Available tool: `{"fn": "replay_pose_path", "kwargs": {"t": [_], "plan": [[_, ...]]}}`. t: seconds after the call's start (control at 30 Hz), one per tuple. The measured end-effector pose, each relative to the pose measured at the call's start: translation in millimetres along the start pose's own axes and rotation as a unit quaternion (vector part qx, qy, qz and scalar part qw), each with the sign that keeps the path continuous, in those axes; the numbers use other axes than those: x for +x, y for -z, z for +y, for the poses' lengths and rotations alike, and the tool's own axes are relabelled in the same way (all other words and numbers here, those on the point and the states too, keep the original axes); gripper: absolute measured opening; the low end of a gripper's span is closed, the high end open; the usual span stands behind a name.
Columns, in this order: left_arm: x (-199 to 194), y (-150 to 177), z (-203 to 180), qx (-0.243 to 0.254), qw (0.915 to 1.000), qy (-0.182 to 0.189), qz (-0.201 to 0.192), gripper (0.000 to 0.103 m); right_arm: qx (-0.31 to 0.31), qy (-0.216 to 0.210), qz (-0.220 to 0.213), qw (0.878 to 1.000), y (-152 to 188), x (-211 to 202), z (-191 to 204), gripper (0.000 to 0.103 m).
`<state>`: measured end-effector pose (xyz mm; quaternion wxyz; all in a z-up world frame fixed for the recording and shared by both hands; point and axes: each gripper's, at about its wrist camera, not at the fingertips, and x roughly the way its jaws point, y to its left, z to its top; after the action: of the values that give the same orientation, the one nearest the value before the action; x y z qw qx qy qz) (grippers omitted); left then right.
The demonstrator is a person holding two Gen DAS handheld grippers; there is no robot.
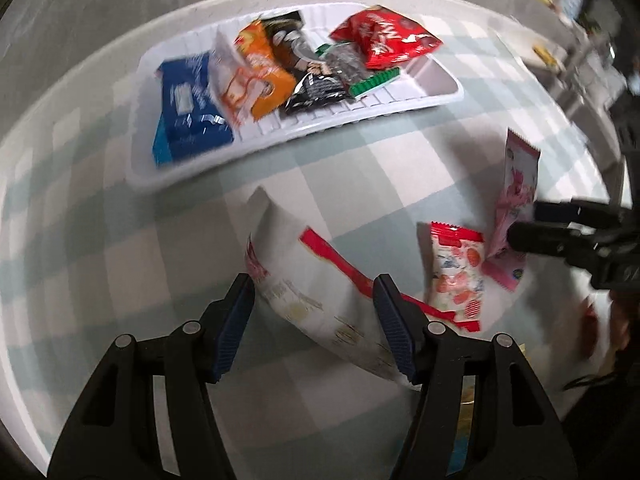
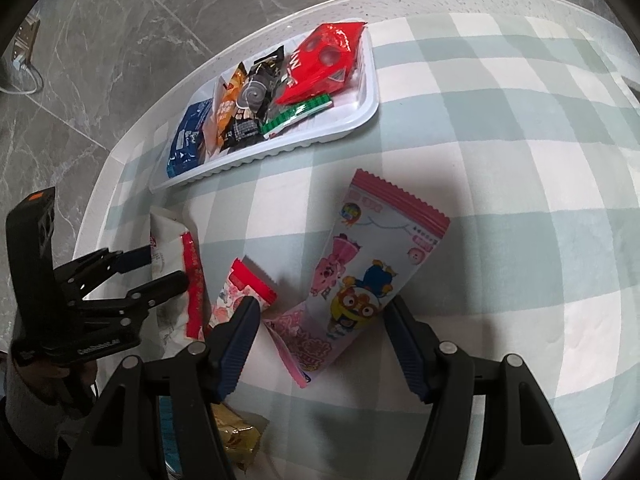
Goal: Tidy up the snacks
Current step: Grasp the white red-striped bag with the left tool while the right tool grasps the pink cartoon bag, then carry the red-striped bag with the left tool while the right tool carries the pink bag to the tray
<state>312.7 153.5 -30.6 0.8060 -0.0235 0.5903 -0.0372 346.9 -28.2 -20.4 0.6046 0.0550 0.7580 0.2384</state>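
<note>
Left gripper points steeply down at the checked tablecloth, jaws pinching a white-and-red snack bag near the white tray of snacks. Right gripper also points steeply down, jaws spread either side of a pink cartoon packet; contact cannot be confirmed.

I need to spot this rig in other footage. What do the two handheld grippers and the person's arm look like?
Both grippers are black plastic linkages with silver pivot pins and ribbed dark-blue pads on the fingers. The left gripper sits on a black block with an orange patch on top and pale lettering along its body. A grey sleeve covers the arm behind it.
</note>
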Motion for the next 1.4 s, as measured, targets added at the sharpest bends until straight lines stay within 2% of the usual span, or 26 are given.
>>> {"fn": "replay_pose_path", "kwargs": {"t": [0.17, 0.3, 0.43, 0.57, 0.6, 0.67, 0.73, 0.83, 0.9, 1.13, 1.3, 1.4], "plan": [[0, 9, 3, -0.063, 0.9976, 0.028, 0.010, 0.060, -0.013, 0.014, 0.000, 1.000, -1, 2, 4, 0.067], [1, 14, 0, -0.080, 0.9965, 0.022, 0.004, 0.060, -0.030, 0.027, 0.000, 0.999, -1, 3, 9, 0.067], [2, 17, -6, -0.079, 0.9968, 0.015, -0.002, 0.058, -0.057, 0.047, -0.001, 0.997, 0, 5, 13, 0.058], [2, 16, -23, -0.045, 0.9989, 0.007, -0.012, 0.039, -0.083, 0.051, -0.001, 0.995, 0, 7, 17, 0.041], [2, 16, -25, -0.039, 0.9991, 0.008, -0.016, 0.036, -0.089, 0.048, -0.001, 0.995, -1, 7, 18, 0.040], [2, 16, -31, -0.030, 0.9992, 0.011, -0.023, 0.027, -0.097, 0.041, -0.002, 0.994, -1, 8, 20, 0.029], [1, 16, -33, -0.027, 0.9991, 0.017, -0.027, 0.021, -0.099, 0.039, 0.000, 0.994, -2, 10, 19, 0.025], [0, 16, -36, -0.026, 0.9989, 0.027, -0.030, 0.016, -0.087, 0.018, -0.002, 0.996, -4, 10, 13, 0.024], [1, 16, -37, -0.030, 0.9983, 0.038, -0.032, 0.015, -0.066, -0.012, 0.002, 0.998, -5, 9, 5, 0.023], [3, 16, -19, -0.081, 0.9921, 0.090, -0.033, 0.012, 0.028, -0.107, 0.002, 0.994, -8, 4, -26, 0.023], [-1, 20, -5, -0.110, 0.9859, 0.120, -0.038, 0.012, 0.065, -0.148, -0.003, 0.987, -9, -2, -36, 0.023], [-4, 18, -3, -0.119, 0.9829, 0.133, -0.044, 0.012, 0.075, -0.159, -0.006, 0.984, -9, -5, -37, 0.023]]}}
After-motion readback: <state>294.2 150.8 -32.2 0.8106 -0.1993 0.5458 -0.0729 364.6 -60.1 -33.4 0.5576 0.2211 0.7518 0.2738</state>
